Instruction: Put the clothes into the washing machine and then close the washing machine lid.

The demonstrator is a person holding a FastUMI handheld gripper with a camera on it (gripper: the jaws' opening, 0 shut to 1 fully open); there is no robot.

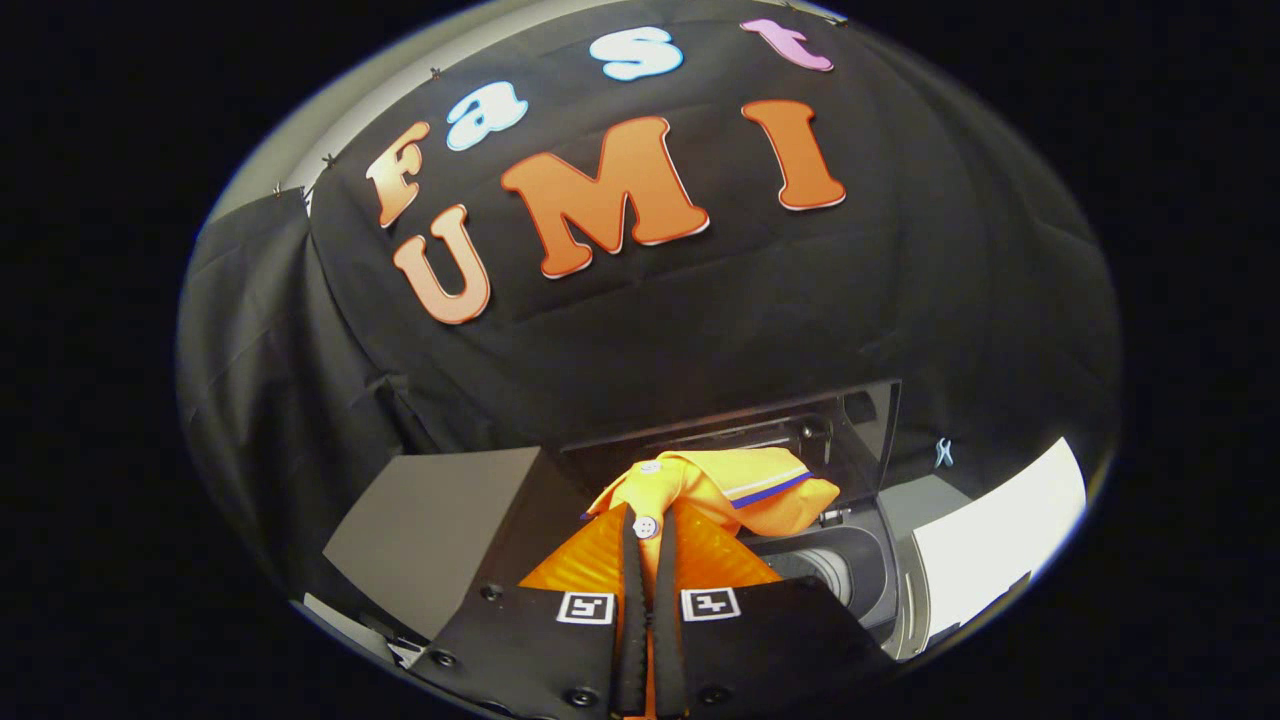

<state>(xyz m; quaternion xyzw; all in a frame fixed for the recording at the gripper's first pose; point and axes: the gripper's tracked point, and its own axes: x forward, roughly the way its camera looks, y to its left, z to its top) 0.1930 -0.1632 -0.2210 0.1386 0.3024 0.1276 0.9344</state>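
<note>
Orange woven cloth, a small shirt [715, 490] with a white button and a blue-and-white trimmed edge, is clamped in the gripper [650, 540]: both fingers are closed tight on a fold near the button, with almost no gap between them. The rest of the garment bunches up and ahead of the tips, hanging free.

Position: the shirt is held above the washing machine [905, 560], over the near-left side of its opening. The drum [830, 572] shows as a dark round well with a ribbed inner wall, just right of the fingers and below the cloth. The lid [860, 430], a dark glossy panel, stands raised behind the opening against the booth wall.

Judgement: step in hand is carrying the shirt to the drum; lid closing not yet started. To do it well, bring the fingers rightward until the hanging bulk is centred over the well, lower so the cloth is inside the rim, then let go. Soft fabric will slump and drape; a sleeve or hem left on the rim would foul the lid.

Surroundings: grey matte flat panel [440, 530] to the left, a white sheet-like surface [1000, 540] to the right; probably a board or paper, fisheye distortion makes that unclear.
</note>
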